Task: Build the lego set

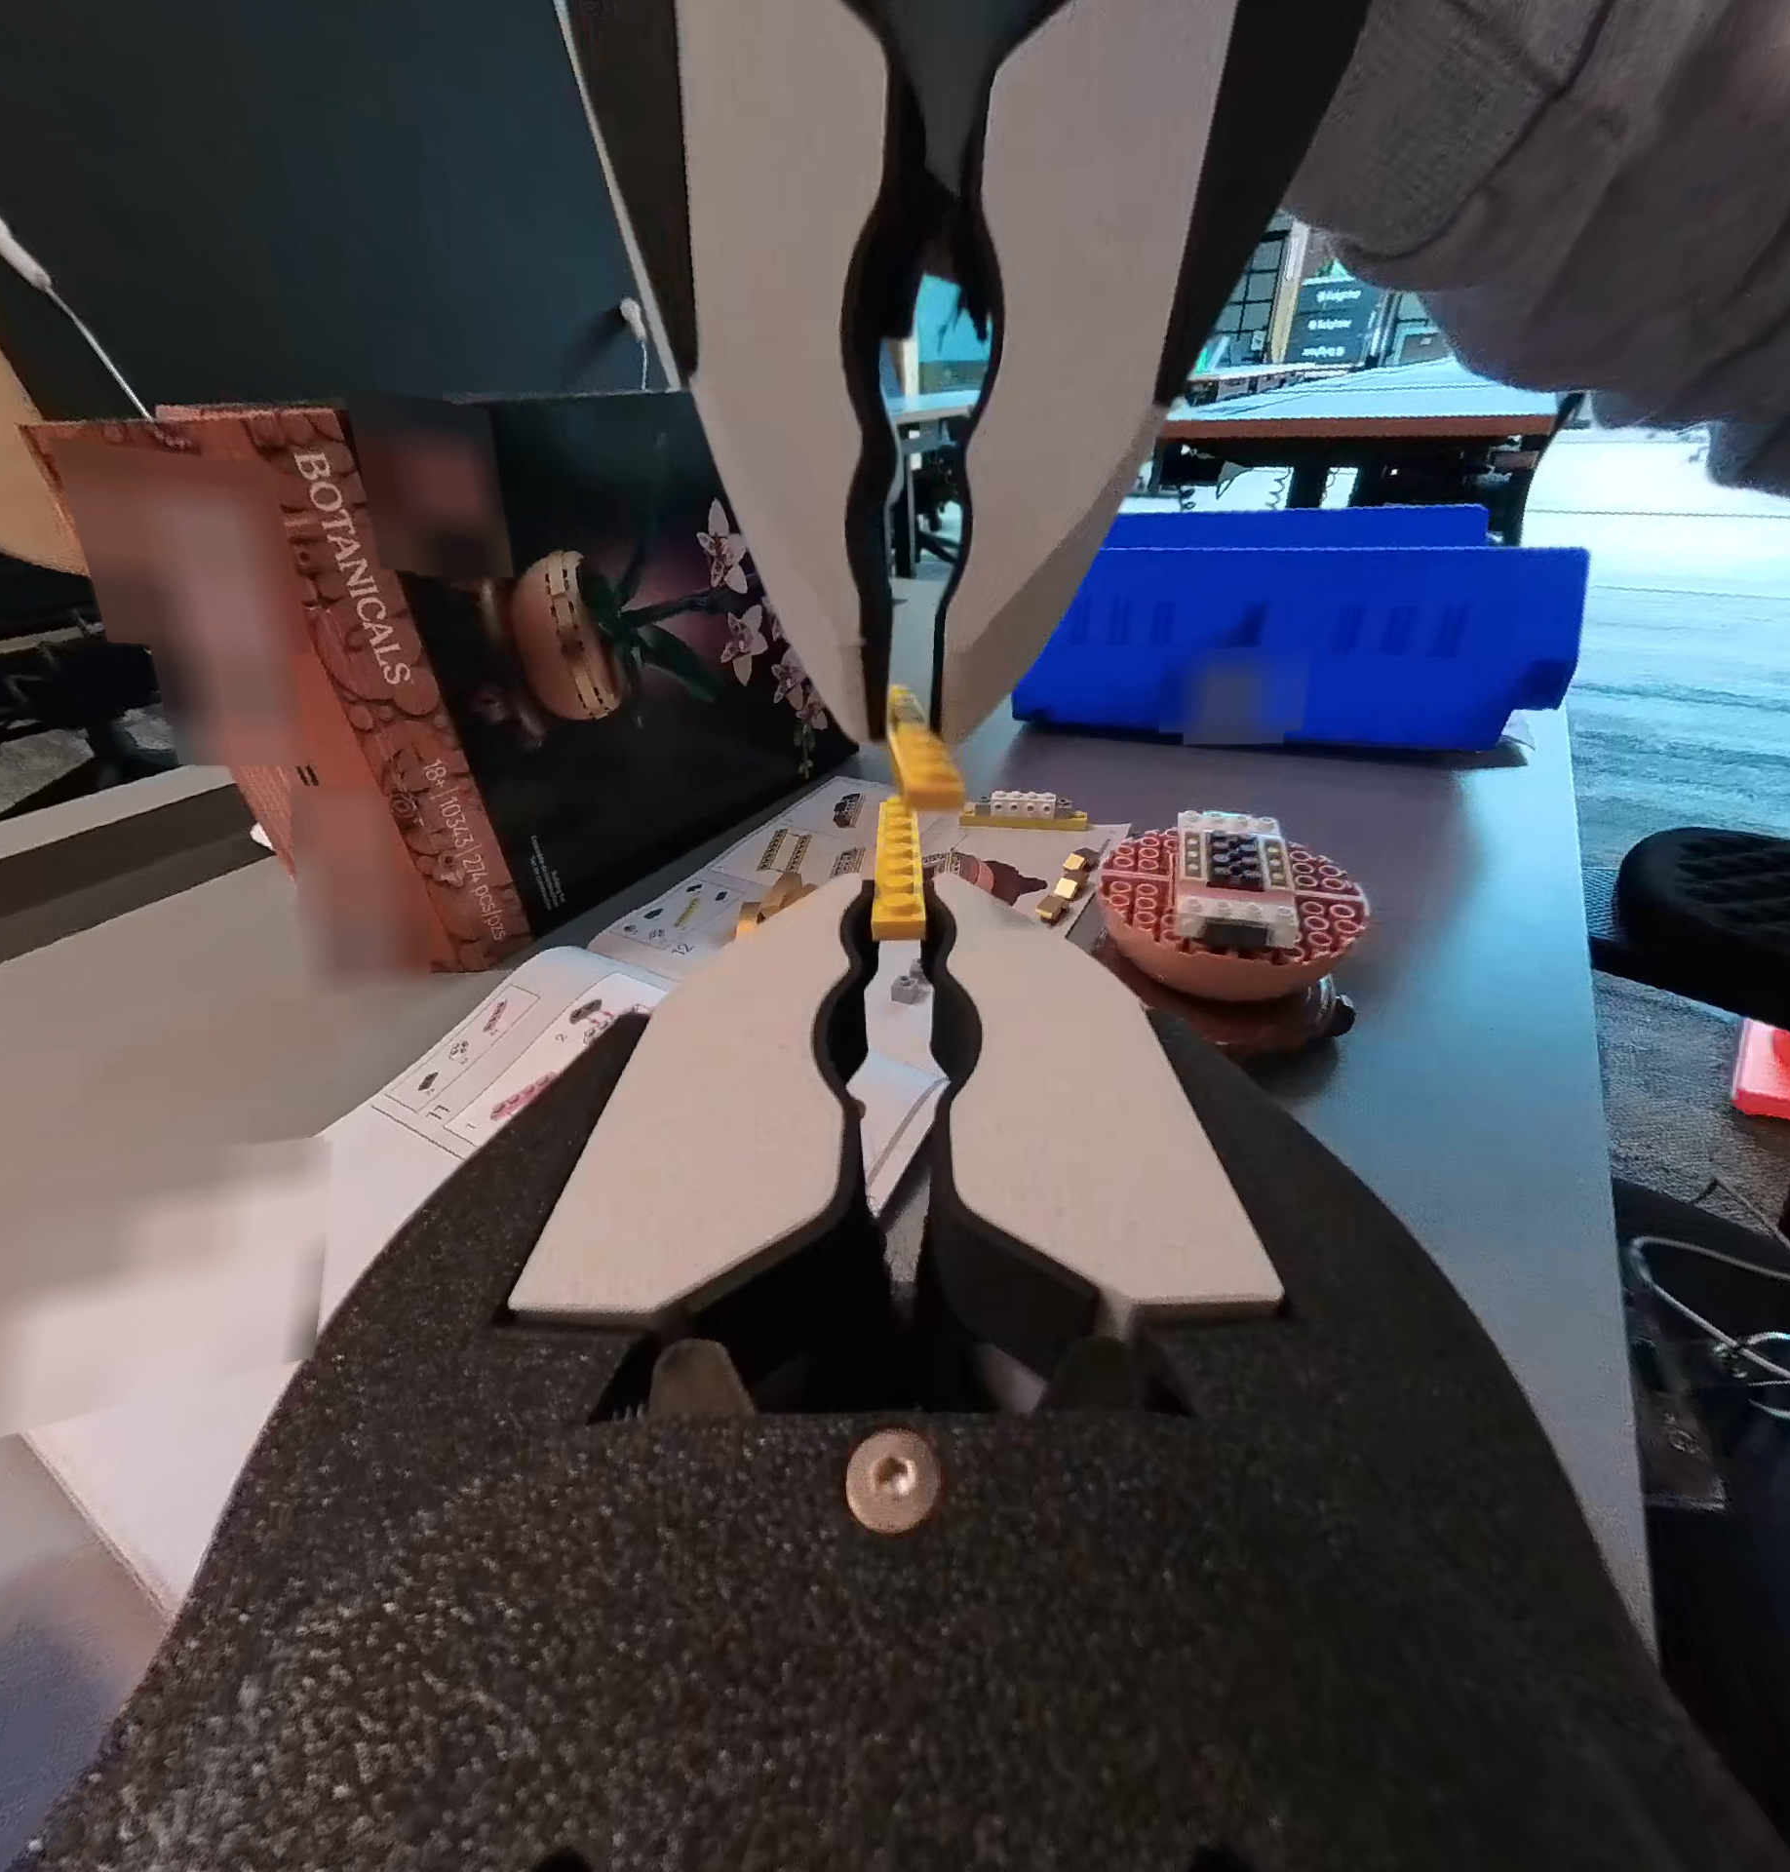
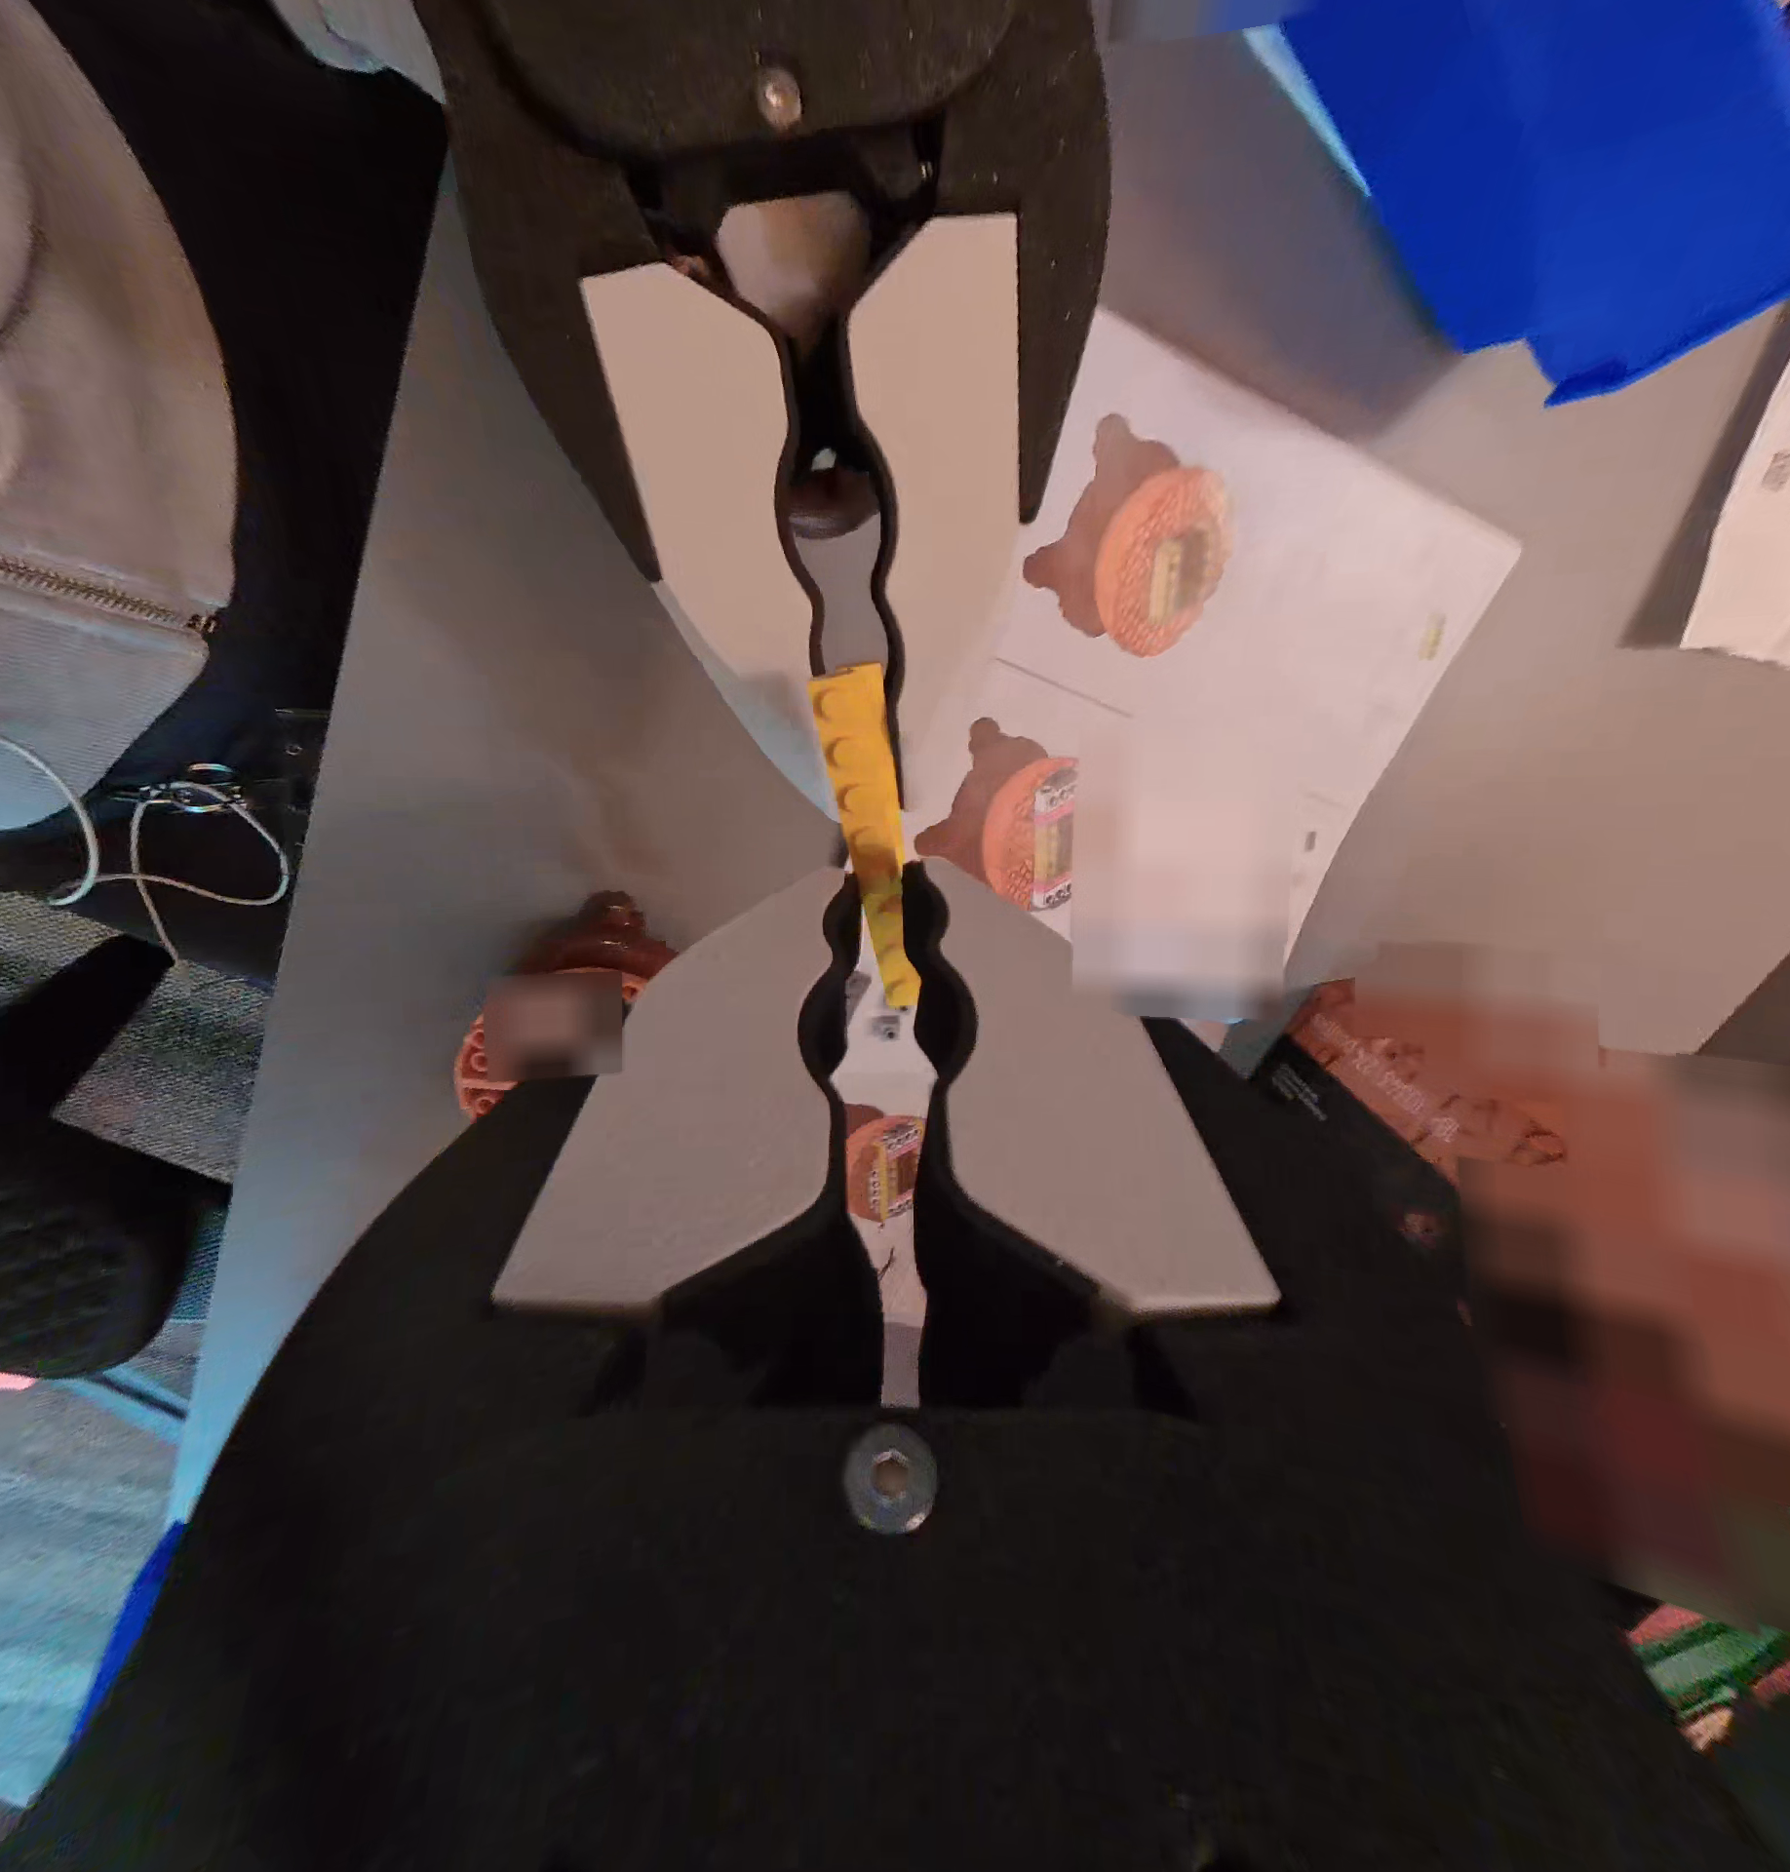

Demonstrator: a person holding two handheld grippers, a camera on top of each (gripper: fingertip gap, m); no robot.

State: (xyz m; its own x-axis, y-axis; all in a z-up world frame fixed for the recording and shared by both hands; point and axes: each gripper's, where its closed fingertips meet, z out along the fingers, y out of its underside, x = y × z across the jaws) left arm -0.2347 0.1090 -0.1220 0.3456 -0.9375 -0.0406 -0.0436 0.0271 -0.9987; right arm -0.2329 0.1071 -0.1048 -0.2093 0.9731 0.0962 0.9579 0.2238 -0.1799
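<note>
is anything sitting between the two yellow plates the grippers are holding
Nothing visible does. The left gripper is shut on the lower yellow plate, the right gripper on the upper yellow plate. In the left wrist view their free ends nearly meet above the instruction booklet, with only air showing between them.

Right gripper (image 2: 883, 912) clamped on yellow plate (image 2: 864, 800), left gripper (image 2: 861, 699) opposite gripping its far end — instruction booklet (image 2: 1276, 608) beneath

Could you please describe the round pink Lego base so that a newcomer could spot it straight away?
Find the blue bin at the table's far edge. Nearer the camera sits the round pink base, a studded dome-like disc bearing a white block; nothing else there is round.
</note>
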